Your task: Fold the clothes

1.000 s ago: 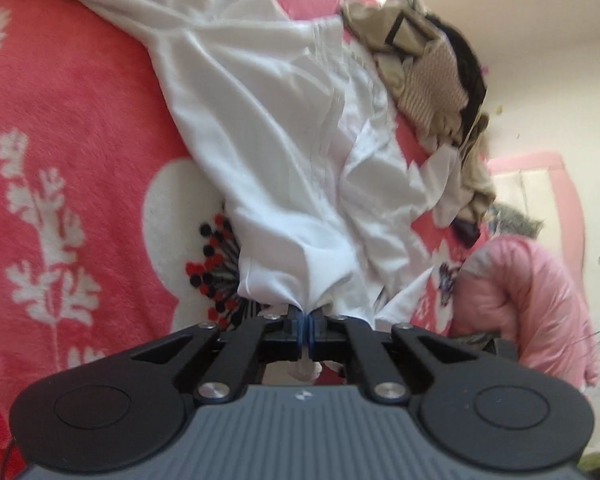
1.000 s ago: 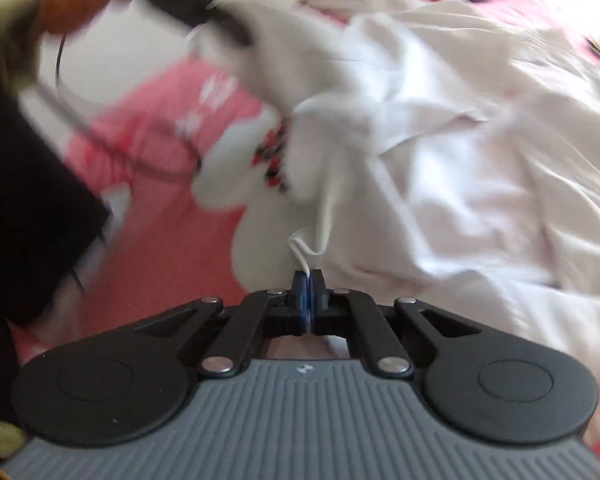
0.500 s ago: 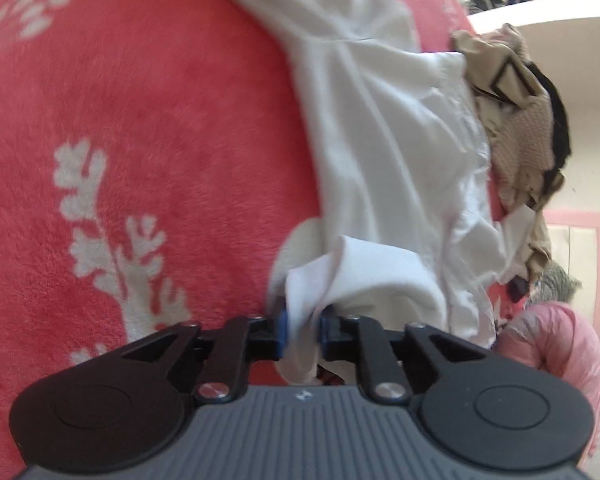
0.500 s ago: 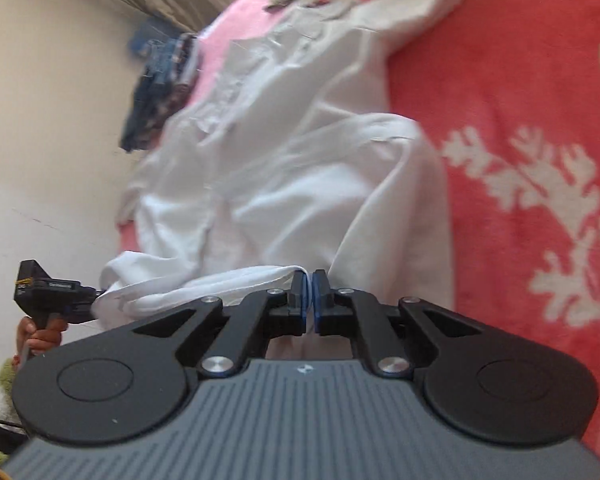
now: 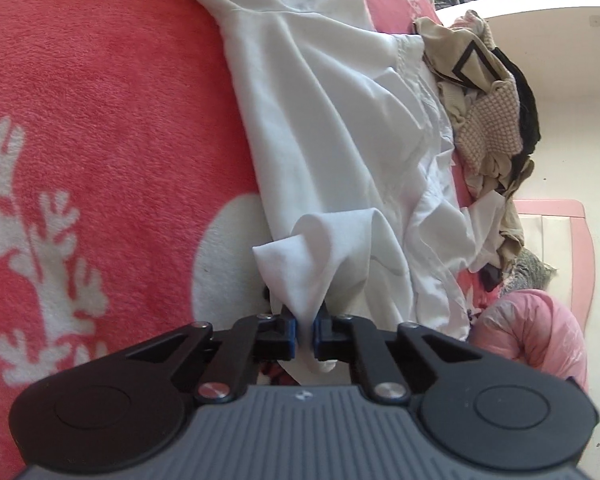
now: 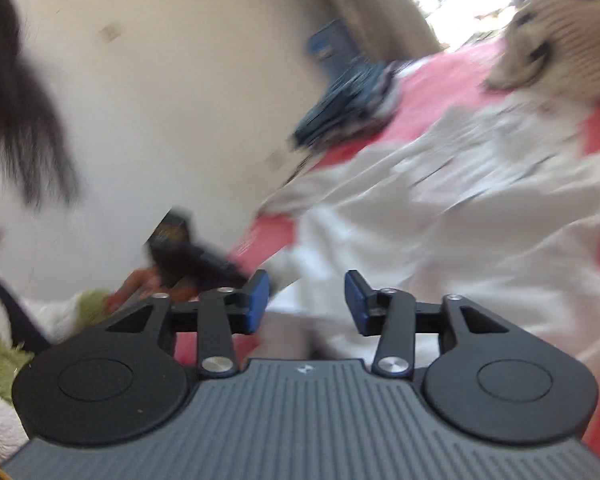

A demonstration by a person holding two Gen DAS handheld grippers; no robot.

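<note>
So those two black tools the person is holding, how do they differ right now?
The left tool is shut on a bunched fold of the white garment; the right tool stands open with nothing pinched, its jaws having just been opening. The left tool's view is sharp, looking at the red floral blanket; the right tool's view is blurred. Both are the same design: black arms with blue pads.

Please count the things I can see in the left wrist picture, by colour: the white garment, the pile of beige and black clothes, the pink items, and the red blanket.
White: 1, shirt
Beige and black: 1, pile
Pink: 2, bag, board
Red: 1, blanket
Total: 5
</note>
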